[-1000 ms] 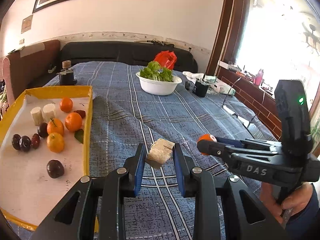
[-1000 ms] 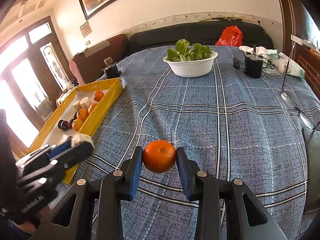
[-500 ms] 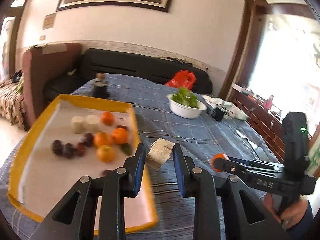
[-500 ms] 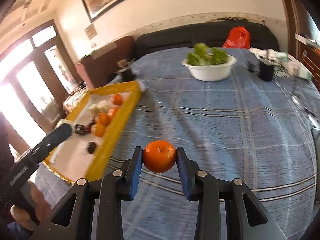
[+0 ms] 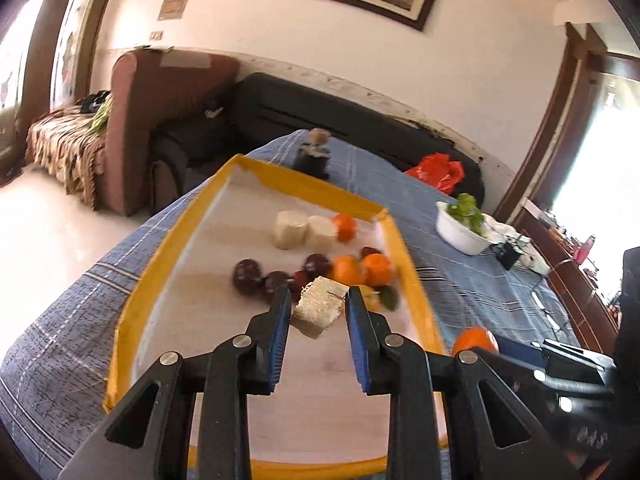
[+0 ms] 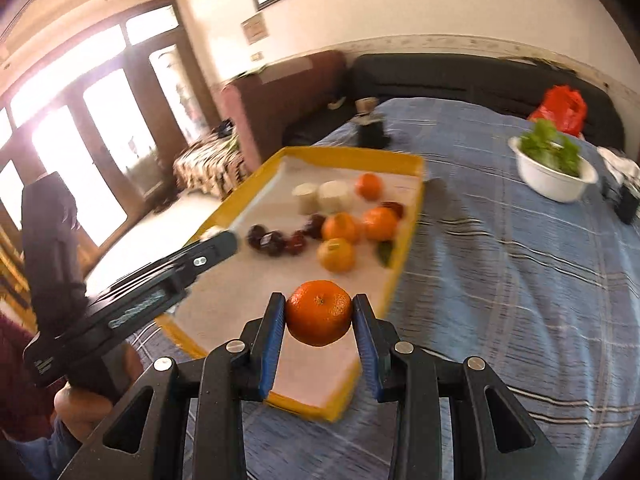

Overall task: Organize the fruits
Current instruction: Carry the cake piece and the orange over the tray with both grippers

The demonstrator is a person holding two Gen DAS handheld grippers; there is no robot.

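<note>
My left gripper (image 5: 318, 308) is shut on a pale fibrous chunk (image 5: 320, 306) and hangs over the yellow-rimmed tray (image 5: 168, 240). Several oranges (image 5: 360, 270), dark plums (image 5: 250, 274) and two pale cut pieces (image 5: 302, 228) lie on the tray's white floor. My right gripper (image 6: 319, 318) is shut on an orange (image 6: 319, 312), held above the tray's near right corner (image 6: 312, 410). In the right wrist view the left gripper (image 6: 216, 244) reaches in from the left over the tray. In the left wrist view the right gripper's orange (image 5: 474, 340) shows at the lower right.
The tray lies on a blue checked cloth (image 6: 500, 280). A white bowl of greens (image 6: 554, 172) stands at the far right, with a red bag (image 6: 560, 108) behind it. A small dark jar (image 6: 370, 126) stands beyond the tray. A dark sofa lines the far wall.
Both grippers have swung left from the open cloth to over the tray, each rolling a little. The chunk and the orange stay gripped.
</note>
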